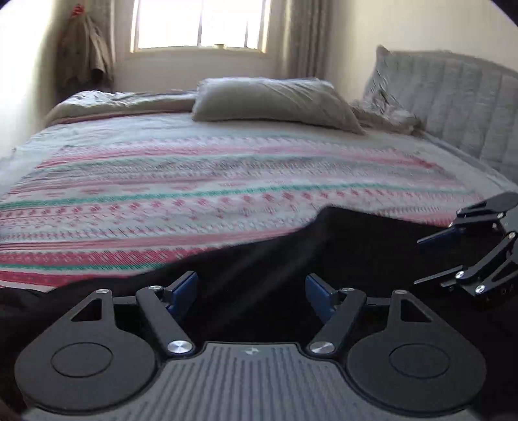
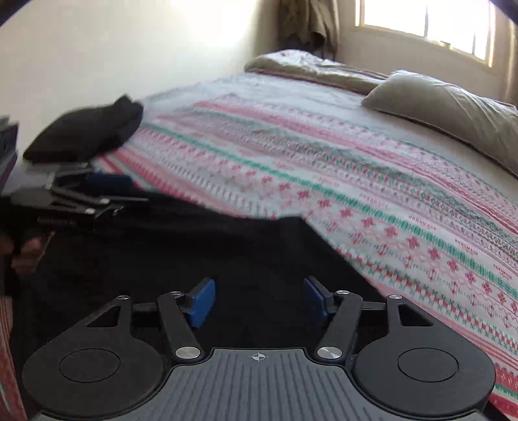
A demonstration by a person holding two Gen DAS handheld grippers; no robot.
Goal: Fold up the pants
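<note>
On the woven striped bedspread (image 1: 194, 181), seemingly smooth black pants (image 1: 275, 259) lie beneath both released grippers (image 1: 251, 291) (image 2: 257, 299).

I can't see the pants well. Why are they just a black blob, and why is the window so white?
In both wrist views the window glares white, so the pants go dark without detail. The left view's bedspread looks motion-smeared; fisheye bends the edges.
</note>
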